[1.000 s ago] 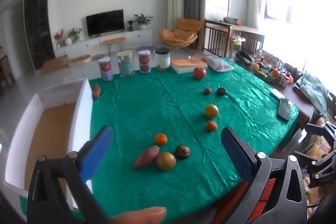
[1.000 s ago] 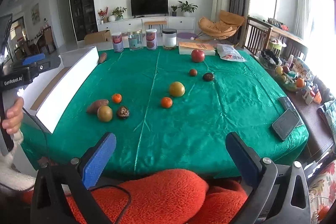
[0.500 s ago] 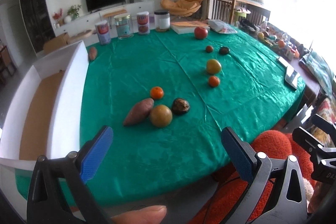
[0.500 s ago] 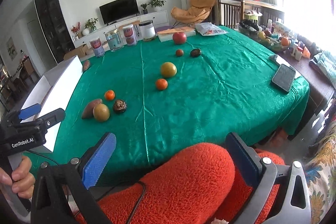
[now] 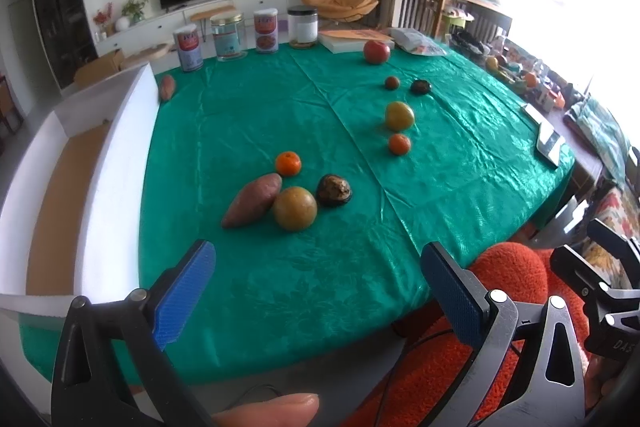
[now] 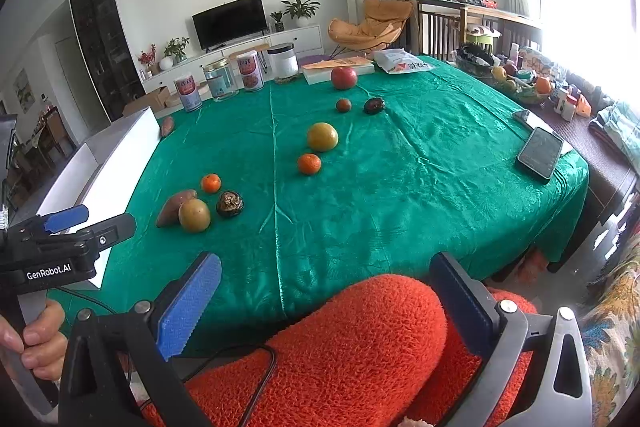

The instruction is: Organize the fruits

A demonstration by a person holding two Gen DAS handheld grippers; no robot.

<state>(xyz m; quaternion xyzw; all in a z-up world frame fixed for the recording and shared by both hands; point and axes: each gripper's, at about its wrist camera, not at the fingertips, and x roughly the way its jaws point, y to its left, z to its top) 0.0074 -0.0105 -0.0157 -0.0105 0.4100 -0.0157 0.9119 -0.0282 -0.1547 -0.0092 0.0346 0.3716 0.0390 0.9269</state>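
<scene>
Green tablecloth point(image 5: 248, 115) (four jars point(image 5: 229, 37) behind); two oranges point(image 5: 288, 163), two sweet potatoes point(image 5: 252, 200).

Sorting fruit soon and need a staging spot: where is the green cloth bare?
Bare: the near strip between both open grippers and the sweet potato cluster; also between the small orange and the phone. Crowded: around the yellow fruit and dark fruit.

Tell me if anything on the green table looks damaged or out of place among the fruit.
Two things stand out. A dark, shrivelled fruit beside the yellow-brown fruit looks wrinkled, possibly spoiled. A sweet potato lies touching that yellow-brown fruit, and a second one sits apart by the white box; neither is a fruit.
</scene>
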